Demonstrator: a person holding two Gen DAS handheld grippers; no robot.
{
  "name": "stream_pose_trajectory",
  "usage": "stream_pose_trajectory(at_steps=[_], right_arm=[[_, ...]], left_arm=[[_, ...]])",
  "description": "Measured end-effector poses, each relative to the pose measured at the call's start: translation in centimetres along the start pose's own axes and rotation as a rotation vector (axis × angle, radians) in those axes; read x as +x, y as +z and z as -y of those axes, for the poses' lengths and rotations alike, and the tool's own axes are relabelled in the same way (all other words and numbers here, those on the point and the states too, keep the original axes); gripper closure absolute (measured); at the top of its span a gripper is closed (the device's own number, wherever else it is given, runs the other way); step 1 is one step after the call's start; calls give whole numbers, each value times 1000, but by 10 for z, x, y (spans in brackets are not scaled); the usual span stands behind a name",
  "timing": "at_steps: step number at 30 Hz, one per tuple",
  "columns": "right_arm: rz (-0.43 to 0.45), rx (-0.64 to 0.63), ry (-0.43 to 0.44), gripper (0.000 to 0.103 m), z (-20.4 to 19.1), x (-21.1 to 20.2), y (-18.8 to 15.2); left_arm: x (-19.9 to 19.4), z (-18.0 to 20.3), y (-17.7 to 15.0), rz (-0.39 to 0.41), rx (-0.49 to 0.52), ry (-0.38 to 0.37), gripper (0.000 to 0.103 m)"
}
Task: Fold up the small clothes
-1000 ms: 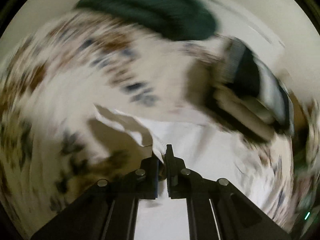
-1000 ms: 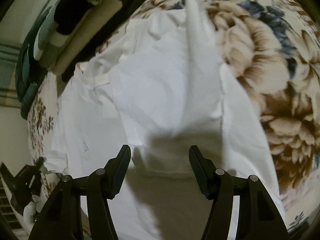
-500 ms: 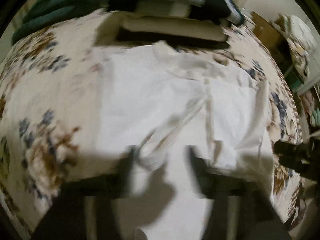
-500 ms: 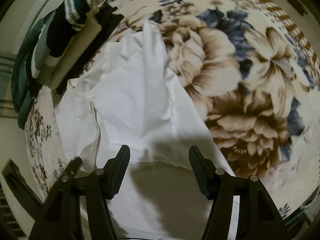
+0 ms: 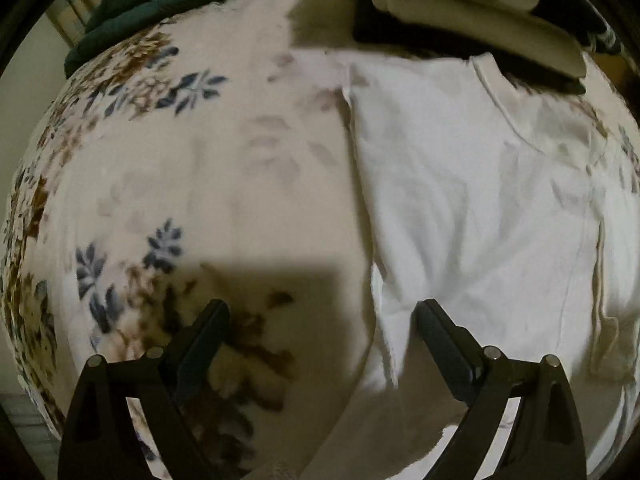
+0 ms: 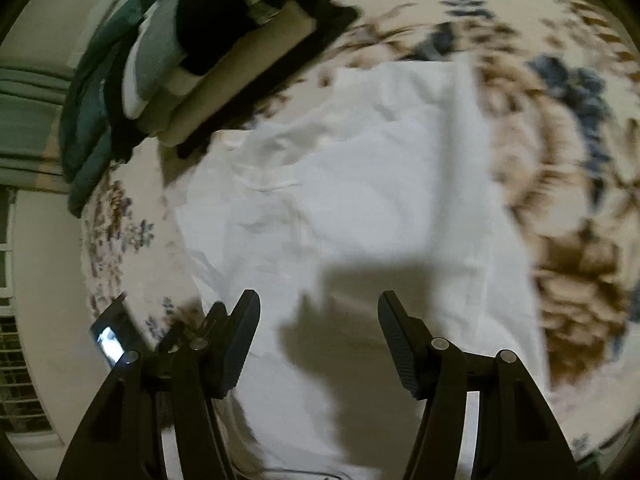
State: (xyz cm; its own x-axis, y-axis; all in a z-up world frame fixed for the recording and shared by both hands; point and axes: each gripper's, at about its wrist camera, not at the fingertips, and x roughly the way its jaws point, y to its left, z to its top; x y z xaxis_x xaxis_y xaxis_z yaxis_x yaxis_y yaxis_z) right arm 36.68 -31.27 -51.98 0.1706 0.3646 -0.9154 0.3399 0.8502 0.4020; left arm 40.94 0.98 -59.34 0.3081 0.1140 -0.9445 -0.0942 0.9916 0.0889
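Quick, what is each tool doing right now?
Left tool: open, just opened, holding nothing.
Right tool: open, empty, above the white cotton garment.

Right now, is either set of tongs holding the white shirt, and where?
Neither. The left tongs have just opened over the shirt edge; the right tongs hang open above it.

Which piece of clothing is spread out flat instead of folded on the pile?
The white shirt, lying open on the floral bedspread. The others sit stacked in the folded pile behind it.
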Motion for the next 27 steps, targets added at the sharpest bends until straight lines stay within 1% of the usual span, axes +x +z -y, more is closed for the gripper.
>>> stream_pose_trajectory(at_steps=[1, 3, 4, 6, 7, 9, 11, 13, 14, 15, 16, 18, 20, 22, 24, 27], right_arm=[[-7, 21, -14, 39, 14, -13, -2], [-13, 44, -34, 39, 37, -32, -4], [-19, 52, -46, 37, 48, -41, -5], [-40, 64, -64, 37, 74, -59, -5], [-58, 63, -67, 37, 87, -69, -6], [-88, 40, -56, 37, 107, -80, -5], [-135, -28, -45, 37, 123, -91, -3], [-169, -97, -43, 37, 136, -98, 1], [-190, -140, -57, 37, 145, -104, 3], [-207, -168, -67, 37, 152, -108, 5], [-228, -201, -67, 37, 160, -113, 8], [-255, -259, -66, 37, 177, -123, 16], [-267, -289, -87, 37, 196, -130, 27], [-277, -284, -114, 37, 219, -130, 40], [-287, -275, -111, 37, 231, -127, 53], [-287, -296, -115, 37, 239, -115, 69]], left_arm=[[-8, -3, -2, 18, -13, 0, 7], [-39, -9, -10, 65, -63, -4, 7], [-48, -11, -15, 74, -80, -7, 7], [-80, -12, -35, 93, -126, -17, 7], [-89, -8, -40, 95, -136, -14, 7], [-117, 8, -70, 87, -150, 6, 7], [-136, 28, -97, 67, -152, 32, 7], [-153, 62, -134, 12, -156, 58, 7], [-161, 81, -154, -22, -158, 61, 7], [-163, 92, -165, -47, -159, 56, 7], [-169, 120, -190, -98, -158, 42, 7], [-174, 155, -219, -149, -151, 20, 7], [-173, 198, -251, -204, -141, -7, 7], [-172, 230, -274, -225, -140, -31, 7], [-163, 263, -295, -264, -136, -63, 7], [-145, 302, -315, -294, -144, -79, 7]])
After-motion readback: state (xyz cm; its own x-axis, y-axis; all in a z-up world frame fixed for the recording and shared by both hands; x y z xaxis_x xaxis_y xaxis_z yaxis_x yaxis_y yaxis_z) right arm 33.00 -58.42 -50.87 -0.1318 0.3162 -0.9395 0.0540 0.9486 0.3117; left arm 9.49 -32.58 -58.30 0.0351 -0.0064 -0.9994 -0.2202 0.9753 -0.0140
